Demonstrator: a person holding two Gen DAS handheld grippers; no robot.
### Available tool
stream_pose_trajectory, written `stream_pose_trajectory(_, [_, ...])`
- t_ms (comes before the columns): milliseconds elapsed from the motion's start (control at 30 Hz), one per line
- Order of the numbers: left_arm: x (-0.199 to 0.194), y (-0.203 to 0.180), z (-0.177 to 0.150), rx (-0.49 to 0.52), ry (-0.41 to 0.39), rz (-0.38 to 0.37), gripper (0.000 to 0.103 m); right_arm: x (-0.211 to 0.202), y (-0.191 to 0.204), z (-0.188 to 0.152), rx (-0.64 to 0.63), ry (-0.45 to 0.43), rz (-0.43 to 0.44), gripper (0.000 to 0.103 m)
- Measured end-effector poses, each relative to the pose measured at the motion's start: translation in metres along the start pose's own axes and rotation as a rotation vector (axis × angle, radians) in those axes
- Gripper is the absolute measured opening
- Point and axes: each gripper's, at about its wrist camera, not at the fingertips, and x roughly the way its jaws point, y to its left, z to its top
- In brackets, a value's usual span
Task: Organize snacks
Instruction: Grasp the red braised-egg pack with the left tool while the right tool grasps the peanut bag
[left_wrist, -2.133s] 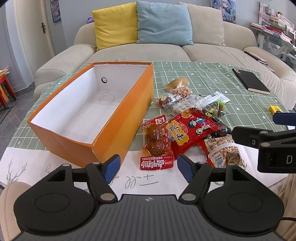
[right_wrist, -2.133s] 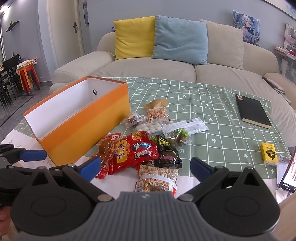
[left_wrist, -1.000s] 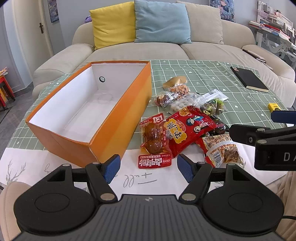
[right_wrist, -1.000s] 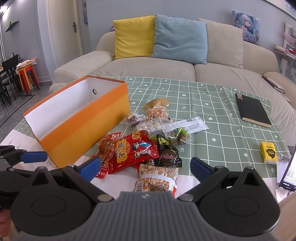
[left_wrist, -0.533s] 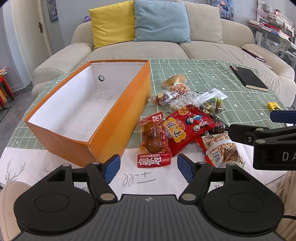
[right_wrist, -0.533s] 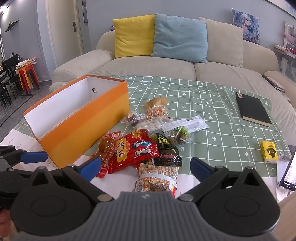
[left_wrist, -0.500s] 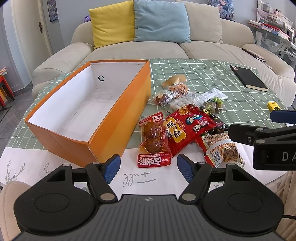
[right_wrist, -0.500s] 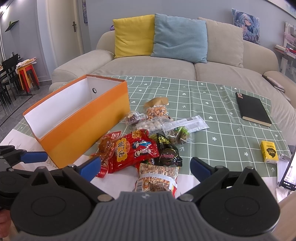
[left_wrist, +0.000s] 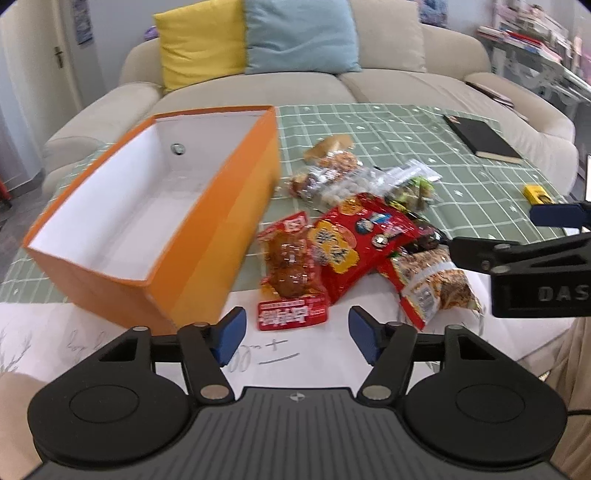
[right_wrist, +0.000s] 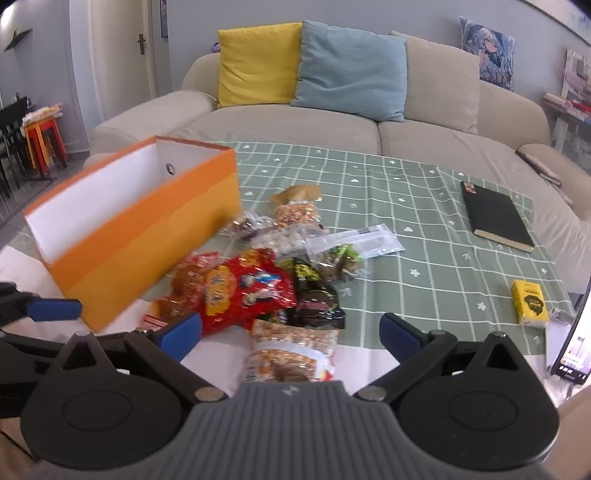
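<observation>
Box (left_wrist: 207, 236): orange, open-topped, nothing inside, just left of the snacks, a ready bin.
Snacks (left_wrist: 354, 236): heaped on the table (left_wrist: 406, 122), none boxed.
Left gripper (left_wrist: 294, 328): jaws have just been closing, nothing between them yet; meat pack (left_wrist: 288, 266) straight ahead, likely first pick.
Right gripper (right_wrist: 290, 330): jaws wide, holding nothing, above nut pack (right_wrist: 291, 350).

We see a black notebook (right_wrist: 496, 218) and small yellow box (right_wrist: 529, 307) on the worktop's green checked cloth (right_wrist: 424, 236), well apart. Behind: beige sofa (right_wrist: 424, 147) with yellow cushion (right_wrist: 256, 64) beside blue cushion (right_wrist: 351, 70).
</observation>
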Motion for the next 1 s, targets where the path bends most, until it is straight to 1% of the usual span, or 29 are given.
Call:
stream_pose_trajectory(33, [0.002,0.0,-0.001,0.003,0.0,-0.019,0.067,0.004,-0.001,-0.002,-0.01,0.003,-0.009,0.099])
stream_pose_trajectory(67, [0.005,0.0,-0.001,0.002,0.003,-0.036,0.067,0.008,-0.003,-0.004,-0.018,0.007,-0.018,0.098])
stream_pose_trajectory(133, [0.012,0.002,-0.002,-0.011,0.014,-0.055,0.067,0.016,-0.006,-0.008,-0.027,0.029,-0.026,0.09])
stream_pose_trajectory(200, [0.02,0.005,-0.003,-0.02,0.016,-0.069,0.067,0.025,-0.009,-0.011,-0.017,0.064,-0.009,0.088])
stream_pose_trajectory(233, [0.023,0.006,-0.003,-0.022,0.015,-0.068,0.069,0.029,-0.011,-0.013,-0.005,0.08,0.004,0.088])
stream_pose_trajectory(267, [0.027,0.006,-0.003,-0.021,0.015,-0.064,0.073,0.033,-0.012,-0.014,0.007,0.095,0.016,0.088])
stream_pose_trajectory(333, [0.034,0.005,-0.003,-0.016,0.01,-0.054,0.076,0.042,-0.013,-0.015,0.029,0.124,0.034,0.091])
stream_pose_trajectory(433, [0.044,0.005,-0.001,-0.007,0.016,-0.049,0.077,0.057,-0.012,-0.016,0.053,0.168,0.036,0.097])
stream_pose_trajectory(533, [0.052,0.007,0.003,-0.033,0.015,-0.037,0.077,0.069,-0.013,-0.018,0.076,0.211,0.034,0.097])
stream_pose_trajectory(600, [0.056,0.01,0.007,-0.064,0.01,-0.032,0.079,0.077,-0.013,-0.019,0.082,0.231,0.032,0.097])
stream_pose_trajectory(667, [0.062,0.01,0.012,-0.074,0.022,-0.031,0.08,0.08,-0.014,-0.019,0.078,0.243,0.032,0.097])
stream_pose_trajectory(933, [0.093,0.008,0.021,-0.066,0.066,0.054,0.08,0.095,-0.014,-0.015,0.087,0.258,0.046,0.097])
stream_pose_trajectory(1000, [0.099,0.01,0.02,-0.068,0.08,0.059,0.08,0.1,-0.014,-0.014,0.093,0.268,0.052,0.097])
